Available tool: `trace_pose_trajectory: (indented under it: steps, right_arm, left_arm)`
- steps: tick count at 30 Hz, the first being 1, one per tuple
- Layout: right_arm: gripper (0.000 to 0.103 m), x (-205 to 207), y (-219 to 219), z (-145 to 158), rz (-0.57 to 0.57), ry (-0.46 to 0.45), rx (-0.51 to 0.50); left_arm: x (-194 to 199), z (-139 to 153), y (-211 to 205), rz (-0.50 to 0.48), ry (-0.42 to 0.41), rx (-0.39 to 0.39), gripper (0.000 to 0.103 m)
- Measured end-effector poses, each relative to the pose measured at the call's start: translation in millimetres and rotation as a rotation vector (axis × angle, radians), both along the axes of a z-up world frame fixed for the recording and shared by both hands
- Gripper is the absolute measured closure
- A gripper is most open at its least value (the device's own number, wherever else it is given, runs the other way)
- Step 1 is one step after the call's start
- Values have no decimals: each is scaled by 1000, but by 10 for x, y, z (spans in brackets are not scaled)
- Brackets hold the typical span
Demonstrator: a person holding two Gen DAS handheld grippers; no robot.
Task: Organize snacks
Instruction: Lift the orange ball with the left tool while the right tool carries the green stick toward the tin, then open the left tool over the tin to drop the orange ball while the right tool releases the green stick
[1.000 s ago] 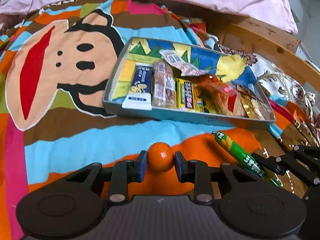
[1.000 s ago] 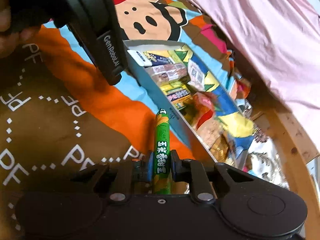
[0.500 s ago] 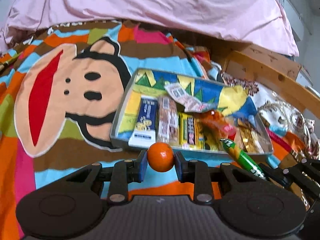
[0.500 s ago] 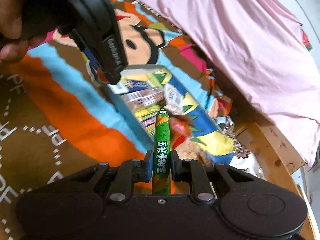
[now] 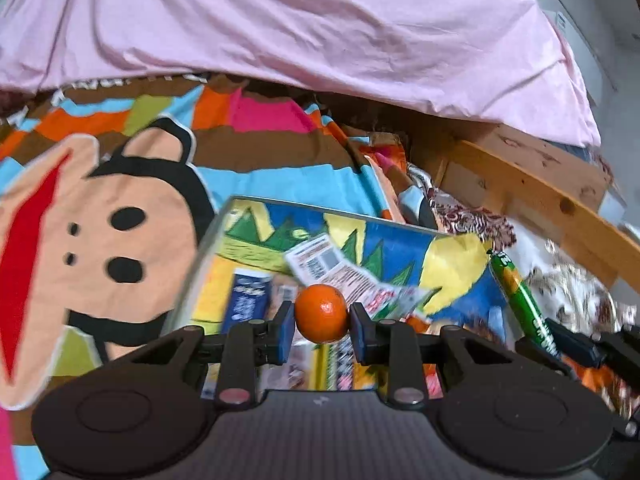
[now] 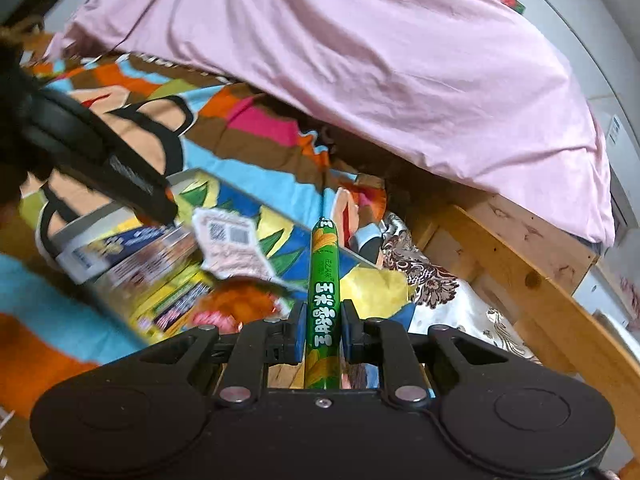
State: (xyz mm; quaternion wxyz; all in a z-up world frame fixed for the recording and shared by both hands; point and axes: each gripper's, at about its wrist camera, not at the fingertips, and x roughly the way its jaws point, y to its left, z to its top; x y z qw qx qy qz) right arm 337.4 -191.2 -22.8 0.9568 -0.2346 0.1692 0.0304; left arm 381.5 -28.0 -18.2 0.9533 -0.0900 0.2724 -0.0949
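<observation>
a pink duvet [image 5: 320, 28] is seen far beyond the fingers, over a cartoon bedspread [image 5: 120, 216]. a snack-filled tray [image 5: 400, 248] lies just ahead of and below both grippers. a green sausage stick [image 6: 323, 300] is clamped by the right gripper [image 6: 322, 332]. a small orange [image 5: 321, 313] is pinched by the left gripper [image 5: 321, 330].

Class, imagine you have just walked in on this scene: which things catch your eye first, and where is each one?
A small orange fruit sits pinched in the left gripper, above the open snack box with its bright cartoon lining. The right gripper is shut on a green corn sausage stick pointing towards the box's far side. Behind everything, a pink quilt lies heaped over the monkey-face bedspread.
</observation>
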Motion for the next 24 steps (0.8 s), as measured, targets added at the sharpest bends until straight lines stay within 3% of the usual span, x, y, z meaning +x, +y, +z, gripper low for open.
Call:
trace_pose_trajectory:
  steps: [8, 15, 20, 24]
  right_arm:
    - [84, 433, -270, -94, -103, 56, 168]
    - [84, 689, -509, -229, -186, 163, 271]
    - [84, 803, -650, -287, -228, 192, 344]
    - [84, 865, -732, -310, -245, 212, 390]
  left_arm:
    - [511, -103, -300, 2, 19, -5, 71]
    - [905, -138, -612, -31, 42, 52, 71]
    - [1085, -227, -799, -43, 78, 118, 71]
    - [1137, -274, -862, -51, 97, 119, 71]
